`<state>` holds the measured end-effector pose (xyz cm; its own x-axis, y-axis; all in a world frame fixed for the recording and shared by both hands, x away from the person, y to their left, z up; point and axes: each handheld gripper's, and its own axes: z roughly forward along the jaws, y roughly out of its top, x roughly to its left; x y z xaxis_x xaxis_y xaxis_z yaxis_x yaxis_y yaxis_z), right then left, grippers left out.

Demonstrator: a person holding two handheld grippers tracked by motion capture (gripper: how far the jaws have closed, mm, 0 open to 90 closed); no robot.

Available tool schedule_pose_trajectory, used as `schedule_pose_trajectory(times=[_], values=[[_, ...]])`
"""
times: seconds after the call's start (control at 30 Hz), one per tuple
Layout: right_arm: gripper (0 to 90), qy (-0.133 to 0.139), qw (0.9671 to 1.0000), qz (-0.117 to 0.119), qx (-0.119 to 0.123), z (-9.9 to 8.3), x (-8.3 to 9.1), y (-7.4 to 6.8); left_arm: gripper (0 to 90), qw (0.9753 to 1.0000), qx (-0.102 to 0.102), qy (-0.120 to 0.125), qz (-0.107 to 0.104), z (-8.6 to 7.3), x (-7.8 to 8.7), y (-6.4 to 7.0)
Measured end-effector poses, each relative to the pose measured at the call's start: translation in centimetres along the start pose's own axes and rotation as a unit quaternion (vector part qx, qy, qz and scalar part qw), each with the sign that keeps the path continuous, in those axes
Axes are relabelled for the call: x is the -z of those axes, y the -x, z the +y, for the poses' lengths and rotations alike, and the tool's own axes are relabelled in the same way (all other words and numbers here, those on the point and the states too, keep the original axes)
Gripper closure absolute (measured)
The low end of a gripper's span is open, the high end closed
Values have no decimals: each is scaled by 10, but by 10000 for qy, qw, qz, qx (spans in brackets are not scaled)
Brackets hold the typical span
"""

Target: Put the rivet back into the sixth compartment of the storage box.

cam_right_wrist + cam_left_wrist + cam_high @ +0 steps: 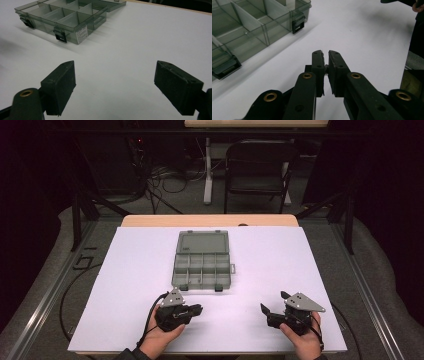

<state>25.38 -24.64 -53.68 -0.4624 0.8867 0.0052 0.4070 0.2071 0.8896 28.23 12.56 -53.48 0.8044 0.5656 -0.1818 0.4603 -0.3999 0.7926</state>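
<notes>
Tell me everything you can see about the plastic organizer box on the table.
The organizer box is smoky grey, see-through plastic. It lies open and flat on the white table, its lid folded back away from the person. Dividers split the tray into small compartments, all looking empty. Two dark latches hang on its near edge, and a white label sits on one side wall. Nothing but the table touches it; the grippers are apart from it.

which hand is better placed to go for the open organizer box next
Probably the right gripper: its jaws are wide open and it points toward the organizer box. The left gripper sits nearer the box, but its jaws are nearly shut.
</notes>
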Motion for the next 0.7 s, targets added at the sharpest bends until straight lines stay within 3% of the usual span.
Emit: schedule_pose_trajectory(times=[0.1, 0.43, 0.53, 0.7], values=[[170, 8, 10000, 5, -5, 0, 0, 0, 837, 9999, 98, 73, 40, 2, 2, -4], [170, -4, 10000, -20, 6, 0, -1, 0, 837, 9993, 116, 288, 200, 15, 10, -16], [170, -21, 10000, -3, 5, 0, -2, 0, 837, 9987, 248, 391, 230, 20, 10, -21], [170, -17, 10000, -11, 16, 0, -2, 0, 837, 9981, 298, 469, 283, 29, 9, -27]])
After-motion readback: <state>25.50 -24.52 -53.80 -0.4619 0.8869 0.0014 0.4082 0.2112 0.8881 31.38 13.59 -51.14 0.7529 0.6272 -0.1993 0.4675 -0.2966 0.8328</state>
